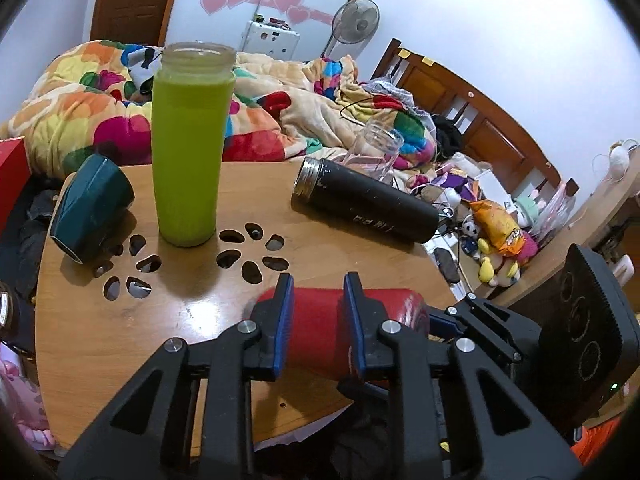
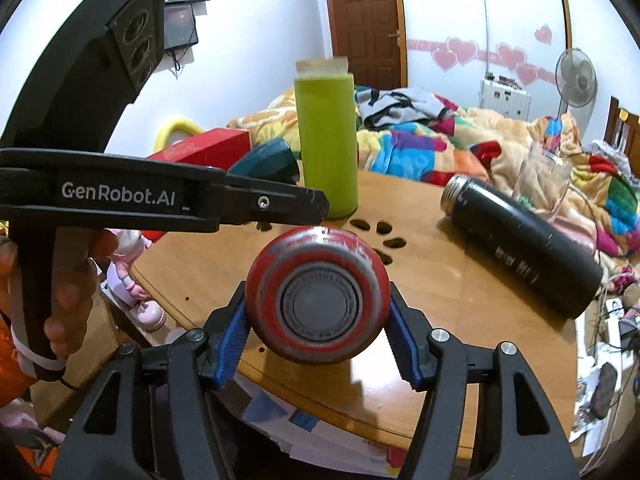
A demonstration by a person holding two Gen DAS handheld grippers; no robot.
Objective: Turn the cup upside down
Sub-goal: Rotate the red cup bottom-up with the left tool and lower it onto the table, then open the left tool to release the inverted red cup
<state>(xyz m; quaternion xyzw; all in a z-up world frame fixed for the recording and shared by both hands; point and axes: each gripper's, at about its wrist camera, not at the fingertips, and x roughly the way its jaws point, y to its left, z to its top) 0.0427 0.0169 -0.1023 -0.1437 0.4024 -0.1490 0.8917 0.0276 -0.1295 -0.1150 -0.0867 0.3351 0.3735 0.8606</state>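
Observation:
A red cup (image 1: 320, 328) lies on its side at the near edge of the round wooden table (image 1: 120, 340). My left gripper (image 1: 318, 316) is over its middle, one blue-padded finger on each side of the body, closed on it. In the right wrist view the cup's worn grey base (image 2: 318, 300) faces the camera. My right gripper (image 2: 318, 340) holds that base end between its blue pads (image 2: 232, 336). The left gripper's black body (image 2: 160, 200) reaches in from the left above the cup.
On the table stand a tall green bottle (image 1: 188, 152) and a clear glass (image 1: 378, 148). A black flask (image 1: 364, 200) and a dark teal cup (image 1: 92, 208) lie on their sides. Flower-shaped holes (image 1: 252, 252) pierce the tabletop. A bed with a colourful blanket (image 1: 300, 108) is behind.

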